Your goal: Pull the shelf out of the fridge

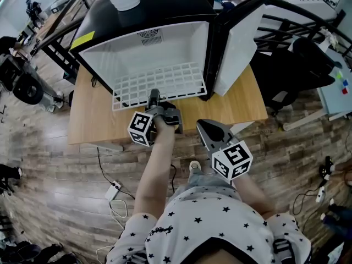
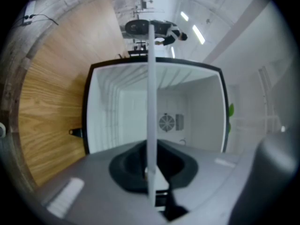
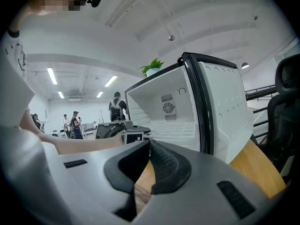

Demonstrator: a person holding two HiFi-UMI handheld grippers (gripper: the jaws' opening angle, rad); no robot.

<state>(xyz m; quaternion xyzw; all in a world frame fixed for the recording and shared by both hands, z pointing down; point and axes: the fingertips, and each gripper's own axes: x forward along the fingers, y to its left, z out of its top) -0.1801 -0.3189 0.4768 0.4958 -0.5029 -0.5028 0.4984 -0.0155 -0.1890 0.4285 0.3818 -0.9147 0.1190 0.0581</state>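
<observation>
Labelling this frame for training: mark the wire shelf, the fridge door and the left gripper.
wire shelf (image 1: 165,81), head view, middle of the white grid.
fridge door (image 1: 239,43), head view, white inner lining.
left gripper (image 1: 153,94), head view, jaw tips on the shelf's front edge.

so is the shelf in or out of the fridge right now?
Partly out. The white wire shelf's front edge juts past the fridge opening, its rear inside; the left gripper is shut on that edge.
</observation>
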